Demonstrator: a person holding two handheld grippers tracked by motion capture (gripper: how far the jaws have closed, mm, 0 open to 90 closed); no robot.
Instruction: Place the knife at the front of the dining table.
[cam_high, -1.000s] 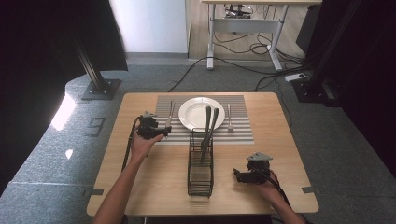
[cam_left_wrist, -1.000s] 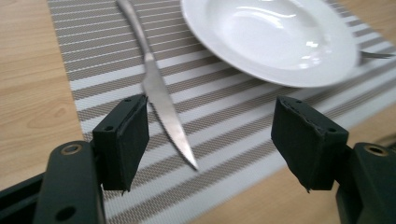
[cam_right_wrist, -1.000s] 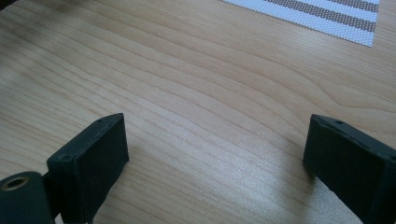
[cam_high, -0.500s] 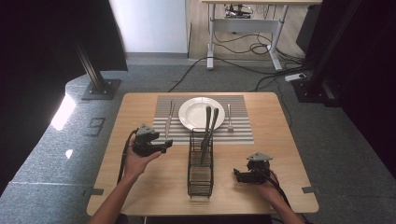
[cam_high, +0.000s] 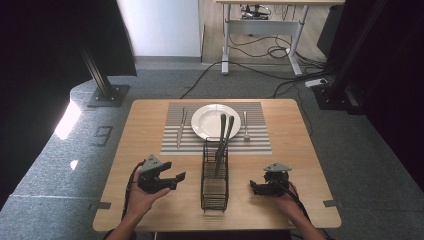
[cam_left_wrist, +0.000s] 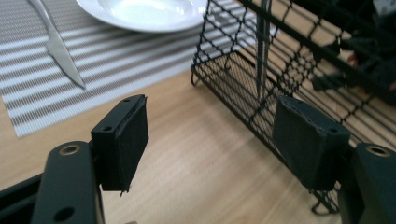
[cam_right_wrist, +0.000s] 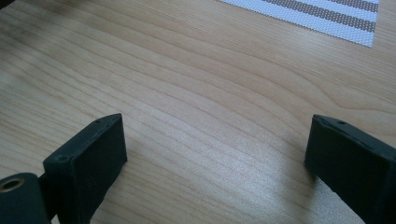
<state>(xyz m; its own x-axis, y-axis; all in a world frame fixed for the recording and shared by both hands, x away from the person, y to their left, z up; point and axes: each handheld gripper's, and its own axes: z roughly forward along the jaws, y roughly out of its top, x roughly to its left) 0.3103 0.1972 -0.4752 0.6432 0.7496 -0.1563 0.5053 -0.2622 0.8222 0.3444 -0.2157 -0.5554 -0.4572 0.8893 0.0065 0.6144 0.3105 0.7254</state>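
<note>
The left gripper (cam_high: 176, 178), jaws open and empty, sits just left of the upright-utensil caddy (cam_high: 215, 175), nearer the knife (cam_high: 180, 129) than the open, empty right gripper (cam_high: 254, 188).

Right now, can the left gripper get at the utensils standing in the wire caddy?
Probably yes. The left gripper is open and empty, beside the black wire caddy with bare table between them. The two utensils stick up above the caddy's open top, so a reach from above looks free; from the side the mesh blocks them.

A black wire basket (cam_high: 215, 172) stands upright mid-table, holding seemingly two dark utensils (cam_high: 224, 135).
</note>
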